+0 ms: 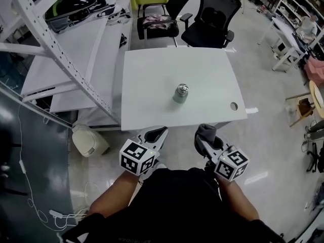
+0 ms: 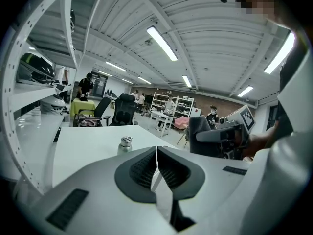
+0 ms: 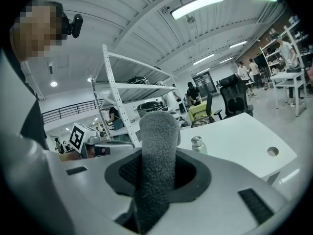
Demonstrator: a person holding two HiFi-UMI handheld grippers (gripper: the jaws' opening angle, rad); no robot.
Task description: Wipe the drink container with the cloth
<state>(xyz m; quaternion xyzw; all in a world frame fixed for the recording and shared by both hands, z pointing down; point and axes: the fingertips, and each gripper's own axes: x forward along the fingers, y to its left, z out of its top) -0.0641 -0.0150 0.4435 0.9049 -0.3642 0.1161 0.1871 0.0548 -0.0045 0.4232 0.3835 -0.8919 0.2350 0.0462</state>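
Metal drink container (image 1: 180,93) upright on table (image 1: 152,80); fuzzy grey cloth (image 3: 157,151) bunched

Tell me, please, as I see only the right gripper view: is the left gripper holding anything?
Observer: No, the left gripper is shut on nothing.
Operator: Is either gripper over the table yet?
Observer: No, in the head view it and the right gripper, with the cloth, hang short of the table's near edge.
Operator: Where is the bottle?
Observer: The bottle is upright near the table's middle, ahead between both grippers.
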